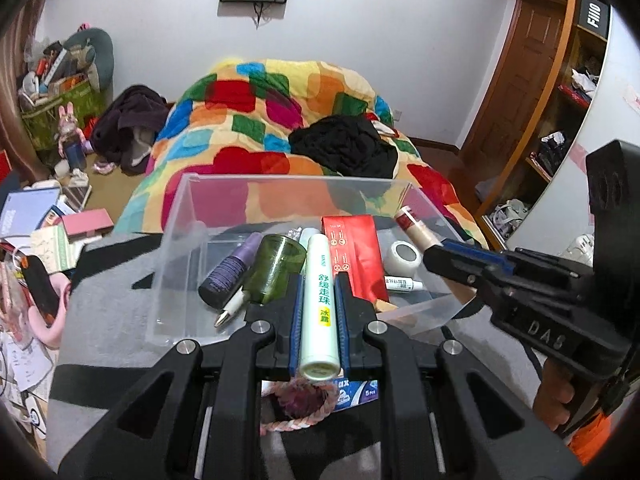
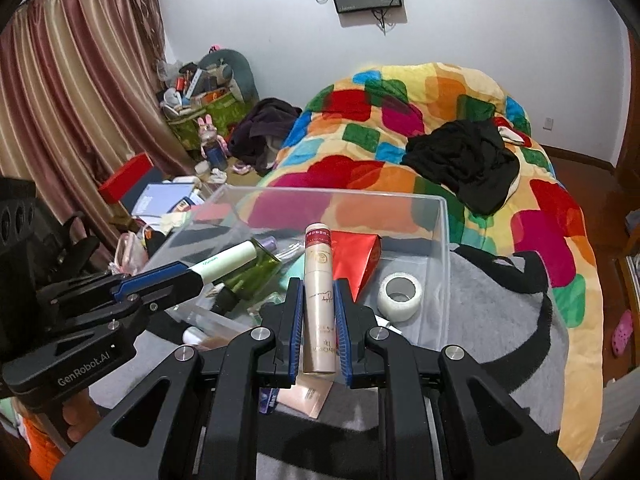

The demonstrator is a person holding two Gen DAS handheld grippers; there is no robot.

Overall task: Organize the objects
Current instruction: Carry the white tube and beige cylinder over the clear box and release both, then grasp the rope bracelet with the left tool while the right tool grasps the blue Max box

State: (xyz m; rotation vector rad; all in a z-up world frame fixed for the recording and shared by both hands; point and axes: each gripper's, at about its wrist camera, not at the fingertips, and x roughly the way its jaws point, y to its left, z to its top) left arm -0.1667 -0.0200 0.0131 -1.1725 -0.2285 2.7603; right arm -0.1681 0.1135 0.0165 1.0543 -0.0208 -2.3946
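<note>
Two tubes I grip above the clear plastic bin (image 1: 180,240): left gripper (image 1: 318,312) clamps a pale green tube (image 1: 319,300), right gripper (image 2: 318,320) a beige tube (image 2: 319,300); green glass bottle (image 1: 276,268), red carton (image 1: 354,256), white tape roll (image 2: 400,292) crowd inside.

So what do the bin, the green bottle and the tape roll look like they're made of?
Bin: clear, glossy rigid plastic; the quilt shows through its walls. Green bottle: translucent olive, shiny, glass or hard plastic, can't tell which. Tape roll: whitish matte, slightly see-through, probably paper or fabric tape.
</note>
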